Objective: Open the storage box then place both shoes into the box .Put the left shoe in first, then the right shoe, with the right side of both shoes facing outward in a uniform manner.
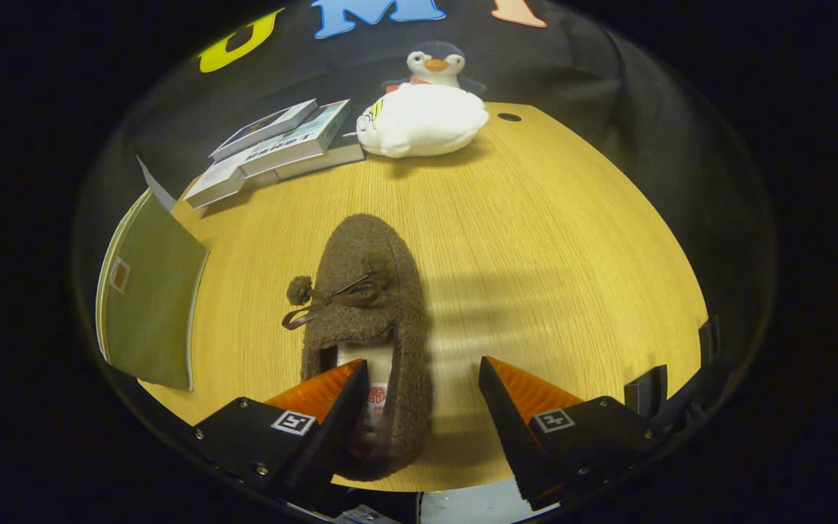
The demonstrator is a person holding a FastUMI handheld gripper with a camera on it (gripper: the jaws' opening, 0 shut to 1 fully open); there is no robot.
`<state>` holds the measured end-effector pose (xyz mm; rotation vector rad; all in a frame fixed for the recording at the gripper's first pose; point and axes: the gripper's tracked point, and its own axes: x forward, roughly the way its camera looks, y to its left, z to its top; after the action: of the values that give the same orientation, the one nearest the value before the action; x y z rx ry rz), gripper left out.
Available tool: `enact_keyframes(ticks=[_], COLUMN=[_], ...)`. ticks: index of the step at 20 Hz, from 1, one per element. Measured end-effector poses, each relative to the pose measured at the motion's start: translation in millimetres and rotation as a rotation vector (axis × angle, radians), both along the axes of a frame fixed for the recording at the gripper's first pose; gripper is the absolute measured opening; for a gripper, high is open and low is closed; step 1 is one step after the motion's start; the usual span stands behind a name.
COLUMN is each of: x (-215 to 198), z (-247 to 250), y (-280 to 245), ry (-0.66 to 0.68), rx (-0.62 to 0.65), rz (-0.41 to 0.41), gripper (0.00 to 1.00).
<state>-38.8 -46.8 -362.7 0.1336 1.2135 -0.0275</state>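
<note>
Evidently the hand-held gripper (423, 378) was lining up on the heel end of the shoe (366, 320), a brown fleecy slipper with a ribbon bow and two pompoms (300, 290). It lay flat on the wooden surface (535, 240), sole down, toe pointing away toward the far edge and heel nearest the camera. The fingers stood spread apart. The left finger (324, 397) sat over or in the slipper's opening at the heel, while the right finger (517, 389) stood clear of the slipper, over bare wood just beside its outer wall. That straddle suggested an intent to pinch the slipper's right side wall between the two fingers, a sensible hold for soft footwear, since the collar gives a thin edge to bite on. No squeeze had been made yet, and whether the left finger touched the lining could not be told.

To the left of the slipper lay an olive-green flat piece (148, 306), possibly a lid or flap of the storage box, though that could not be settled. Beyond the slipper, near the far edge, a stack of books (281, 145) and a white plush toy (423, 120) rested well apart from the work, with a penguin toy (435, 64) behind it. Which foot this slipper belonged to was hard to judge from its shape alone.
</note>
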Motion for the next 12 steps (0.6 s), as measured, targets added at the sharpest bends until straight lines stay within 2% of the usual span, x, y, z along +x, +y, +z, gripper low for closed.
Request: enact_keyframes(ticks=[1, 4, 5, 7, 8, 10, 12], x=[0.2, 3.0, 2.3, 4.3, 2.3, 2.2, 4.6], z=[-0.8, -1.9, -2.7, -2.3, -0.8, 3.3, 7.3], y=[2.7, 7.0, 6.1, 1.4, 3.1, 4.2, 6.2], ry=[0.003, 0.007, 0.013, 0.014, 0.021, 0.017, 0.011], rx=[0.021, 0.041, 0.029, 0.013, 0.026, 0.054, 0.080], rz=[-0.008, -0.024, -0.030, -0.050, -0.052, -0.090, -0.110], gripper=[0.88, 0.45, 0.36, 0.12, 0.05, 0.05, 0.00])
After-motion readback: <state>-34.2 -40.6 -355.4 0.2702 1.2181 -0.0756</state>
